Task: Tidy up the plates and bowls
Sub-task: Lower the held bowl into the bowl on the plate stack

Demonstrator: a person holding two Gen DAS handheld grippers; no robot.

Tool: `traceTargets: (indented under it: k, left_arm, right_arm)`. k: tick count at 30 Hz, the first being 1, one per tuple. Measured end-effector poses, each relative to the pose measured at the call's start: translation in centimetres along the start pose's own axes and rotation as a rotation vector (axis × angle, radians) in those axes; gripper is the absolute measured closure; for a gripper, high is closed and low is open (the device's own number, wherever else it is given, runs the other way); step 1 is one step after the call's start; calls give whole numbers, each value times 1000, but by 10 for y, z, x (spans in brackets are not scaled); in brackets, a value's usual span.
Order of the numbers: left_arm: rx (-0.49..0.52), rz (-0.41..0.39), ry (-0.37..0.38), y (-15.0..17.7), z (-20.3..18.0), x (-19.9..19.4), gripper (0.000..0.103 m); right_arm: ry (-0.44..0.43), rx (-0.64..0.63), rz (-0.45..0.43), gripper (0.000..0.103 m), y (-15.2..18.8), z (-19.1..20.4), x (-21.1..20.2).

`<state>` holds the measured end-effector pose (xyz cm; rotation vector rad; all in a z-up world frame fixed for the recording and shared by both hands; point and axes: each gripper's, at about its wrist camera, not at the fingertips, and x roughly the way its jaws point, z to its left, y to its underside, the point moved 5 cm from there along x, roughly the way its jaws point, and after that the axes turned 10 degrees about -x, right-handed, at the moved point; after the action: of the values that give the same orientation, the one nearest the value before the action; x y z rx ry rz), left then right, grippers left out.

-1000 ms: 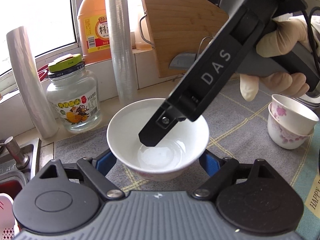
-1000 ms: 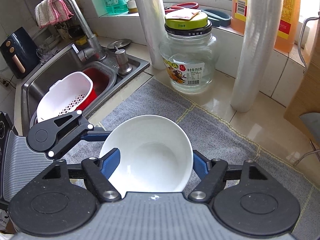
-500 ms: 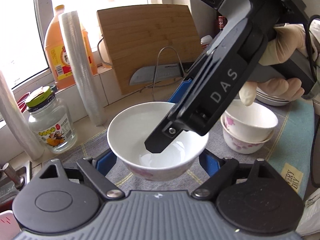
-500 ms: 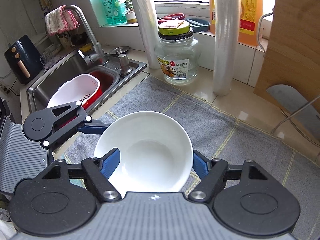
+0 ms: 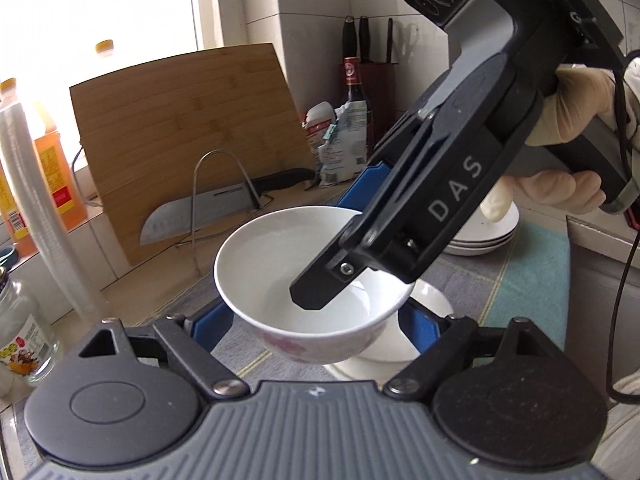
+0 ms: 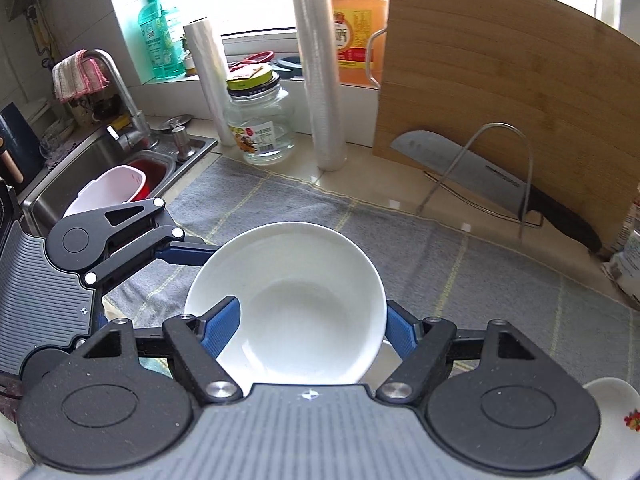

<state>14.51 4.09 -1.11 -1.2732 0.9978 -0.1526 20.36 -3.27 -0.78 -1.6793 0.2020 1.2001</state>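
A white bowl with pink flowers on its outside (image 5: 280,264) hangs above the grey mat, held by both grippers. My left gripper (image 5: 316,326) is shut on it, with its blue pads (image 5: 208,324) against opposite outer sides. My right gripper (image 5: 340,240) reaches down from the upper right, one finger inside the bowl and the other outside the far wall, shut on that wall. The right wrist view shows the bowl (image 6: 304,280) between my right gripper's (image 6: 308,328) fingers, with the left gripper (image 6: 188,248) coming in from the left. Another white bowl (image 5: 432,304) sits just below and partly hidden.
A stack of white plates (image 5: 480,240) sits at the right behind the gloved hand. A bamboo cutting board (image 6: 500,100) with a cleaver (image 6: 460,164) in a wire rack stands at the back. A glass jar (image 6: 260,128), film rolls (image 6: 320,80) and the sink (image 6: 92,168) lie to the left.
Both grippers have carried the bowl to the right along the counter and a little higher. The jar and sink have slid away to the left. The stacked bowls now lie under the held bowl.
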Motion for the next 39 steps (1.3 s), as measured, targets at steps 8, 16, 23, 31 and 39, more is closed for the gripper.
traceTargets:
  k: [8, 16, 23, 31, 39]
  left_arm:
    - [3, 21, 71, -1, -30, 23, 14]
    - [-18, 61, 79, 9, -32, 36, 14]
    - [-46, 84, 78, 20, -26, 37, 14]
    - [-32, 93, 85, 21, -27, 39, 14]
    - [-6, 113, 82, 19, -30, 40, 12]
  right_arm:
    - [52, 59, 17, 21, 31, -22, -17]
    - [40, 77, 36, 21, 40, -23, -11]
    - [20, 76, 53, 21, 40, -20, 3]
    - [19, 88, 68, 21, 46, -21, 8]
    - [25, 100, 82, 21, 51, -22, 16]
